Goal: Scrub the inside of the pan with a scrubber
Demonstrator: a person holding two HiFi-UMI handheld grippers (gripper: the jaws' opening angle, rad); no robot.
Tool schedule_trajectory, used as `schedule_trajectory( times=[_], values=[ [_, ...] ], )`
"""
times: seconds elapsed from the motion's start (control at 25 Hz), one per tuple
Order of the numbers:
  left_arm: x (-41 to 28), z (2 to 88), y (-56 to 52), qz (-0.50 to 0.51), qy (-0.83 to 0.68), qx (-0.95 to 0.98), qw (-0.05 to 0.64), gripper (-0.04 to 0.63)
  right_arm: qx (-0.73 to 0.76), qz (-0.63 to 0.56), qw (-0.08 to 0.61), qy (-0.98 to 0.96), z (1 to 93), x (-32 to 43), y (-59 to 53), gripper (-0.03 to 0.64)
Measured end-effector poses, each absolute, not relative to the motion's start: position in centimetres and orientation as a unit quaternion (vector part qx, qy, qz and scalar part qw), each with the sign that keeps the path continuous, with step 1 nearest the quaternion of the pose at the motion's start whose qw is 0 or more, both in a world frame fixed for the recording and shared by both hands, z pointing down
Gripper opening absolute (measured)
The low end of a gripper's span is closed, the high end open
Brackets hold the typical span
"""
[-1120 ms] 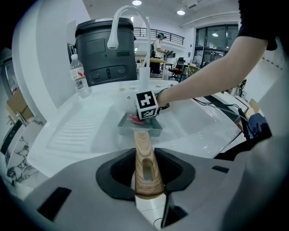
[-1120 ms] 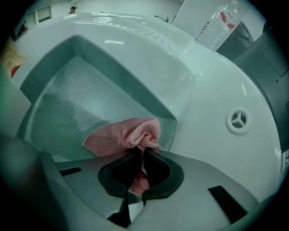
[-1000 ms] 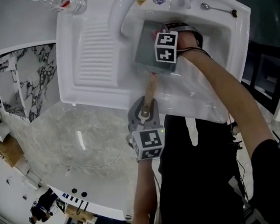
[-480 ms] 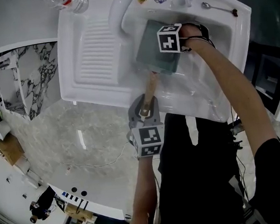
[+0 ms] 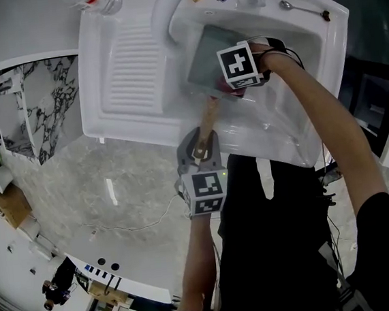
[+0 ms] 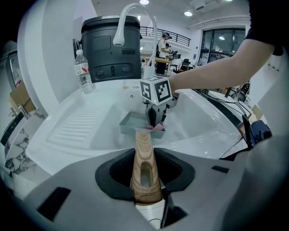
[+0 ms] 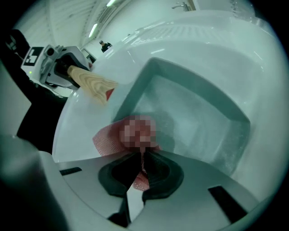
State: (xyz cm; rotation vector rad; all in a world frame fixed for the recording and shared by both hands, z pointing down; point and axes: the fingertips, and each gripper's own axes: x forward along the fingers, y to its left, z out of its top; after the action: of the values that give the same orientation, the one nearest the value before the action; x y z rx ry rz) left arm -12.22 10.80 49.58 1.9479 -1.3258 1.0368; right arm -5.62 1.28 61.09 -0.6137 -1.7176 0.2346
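Your left tool [image 6: 145, 173] is clamped on the wooden handle [image 6: 144, 153], which steadies the square grey pan [image 5: 207, 61] in the white sink [image 5: 308, 51]. Your right tool [image 7: 142, 164] pinches the pink scrubber [image 7: 108, 137], held low at the pan's near rim, by the handle, for scrubbing.

The pan [image 5: 202, 58] is dull grey-green with a pale wood-grain handle [image 6: 145, 153], and the scrubber [image 7: 106, 137] is pinkish-red mesh. The sink [image 5: 125, 76] is plain white, while the countertop [image 5: 116, 193] at lower left has grey-white marble veining.

One pan [image 5: 206, 60], one scrubber [image 7: 104, 139], one bottle [image 6: 83, 72], one spoon [image 5: 302, 11].
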Motion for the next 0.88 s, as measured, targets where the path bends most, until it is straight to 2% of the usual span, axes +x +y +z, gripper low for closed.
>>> schedule_trajectory(
  times=[0.24,0.48,0.88],
  values=[
    [-12.2,49.5,10.7,0.389,-0.488,0.727,0.285,0.138,-0.284,0.169,0.548,-0.769,59.3,-7.1,3.5,0.037],
    [-12.1,49.5,10.7,0.393,-0.483,0.728,0.289,0.138,-0.247,0.178,0.512,-0.803,58.8,-8.8,2.8,0.037],
    [-12.2,49.6,11.0,0.394,-0.483,0.725,0.292,0.138,-0.125,0.08,0.431,-0.89,57.6,-15.6,-0.9,0.038]
  ],
)
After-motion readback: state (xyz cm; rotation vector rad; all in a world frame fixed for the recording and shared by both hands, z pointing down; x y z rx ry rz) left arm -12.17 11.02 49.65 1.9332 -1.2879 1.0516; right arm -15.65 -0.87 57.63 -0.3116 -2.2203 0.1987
